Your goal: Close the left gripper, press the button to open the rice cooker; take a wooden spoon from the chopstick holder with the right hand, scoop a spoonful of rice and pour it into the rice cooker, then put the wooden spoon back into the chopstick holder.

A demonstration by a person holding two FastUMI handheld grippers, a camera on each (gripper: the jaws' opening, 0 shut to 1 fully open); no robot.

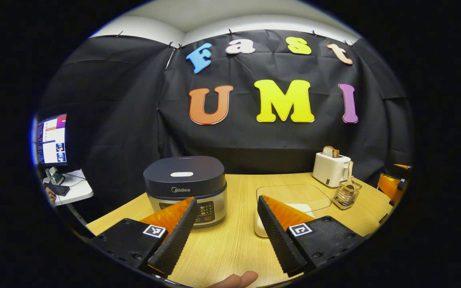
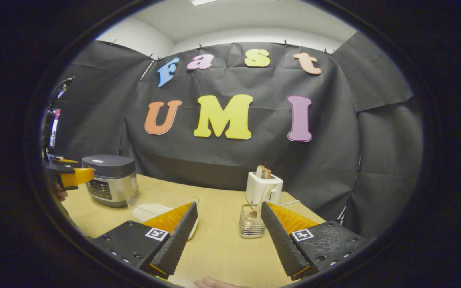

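Rice cooker (image 1: 185, 188) sits lid-down on the wooden table (image 1: 230, 244) before black cloth, both grippers' jaws spread.

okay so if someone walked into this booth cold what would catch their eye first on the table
Probably the dark-lidded rice cooker, closed, at the table's back left. Right of it sits a clear dish of rice, then a white toaster holding bread, with the wire chopstick holder and wooden spoon before it. Both the left gripper and right gripper hover open.
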